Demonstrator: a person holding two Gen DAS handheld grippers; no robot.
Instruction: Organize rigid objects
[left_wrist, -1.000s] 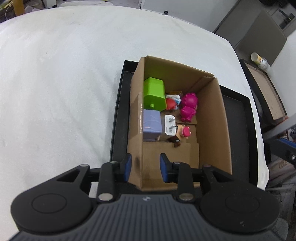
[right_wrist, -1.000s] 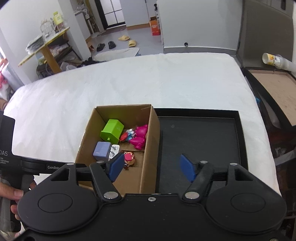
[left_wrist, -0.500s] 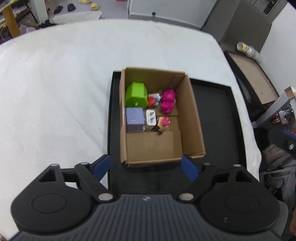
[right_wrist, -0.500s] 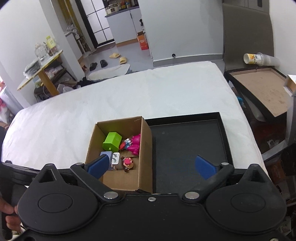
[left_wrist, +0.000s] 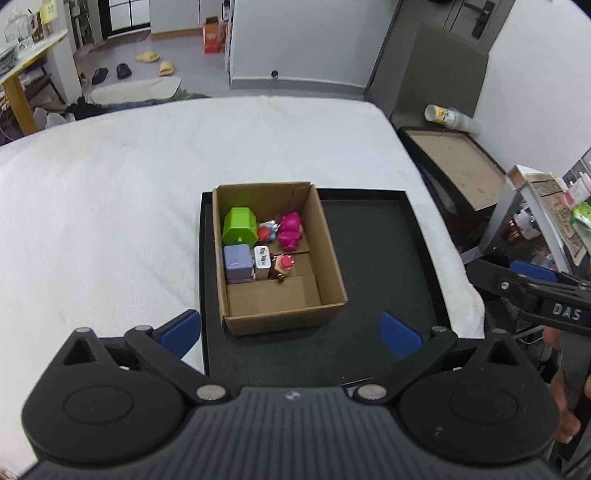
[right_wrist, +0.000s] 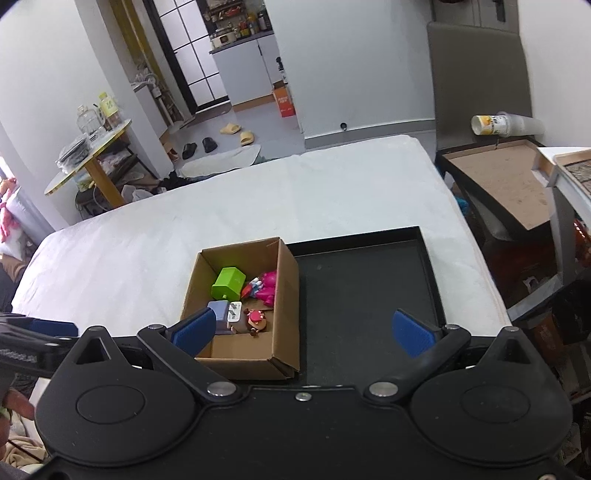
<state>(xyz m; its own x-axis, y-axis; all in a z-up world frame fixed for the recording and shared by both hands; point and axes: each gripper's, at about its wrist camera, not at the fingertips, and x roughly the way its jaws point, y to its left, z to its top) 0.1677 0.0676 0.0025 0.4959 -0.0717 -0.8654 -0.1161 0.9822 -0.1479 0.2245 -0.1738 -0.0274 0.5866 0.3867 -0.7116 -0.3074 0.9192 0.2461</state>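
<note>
Both grippers have pulled back and up from the cardboard box (left_wrist: 275, 258) since the earlier frame, so the box now looks smaller and lies fully in view. My left gripper (left_wrist: 291, 332) is finishing to open its jaws, with nothing between them; a second ago it stood narrow at the near wall of the box. My right gripper (right_wrist: 303, 330) is spread wide and also holds nothing.

From what I see, the organizing looks almost finished or finished. All the small objects are inside the box, and the black tray (left_wrist: 373, 258) beside the box is bare. The box stands on the left part of this tray.

Inside the box, the things are packed toward its far left corner. A green block (left_wrist: 240, 225) lies at the far side, a magenta figure (left_wrist: 290, 230) right of it, a lilac block (left_wrist: 238, 262) and a white charger (left_wrist: 261, 256) nearer, and a small doll (left_wrist: 282, 266) beside the charger. The near part of the box floor is free.
</note>
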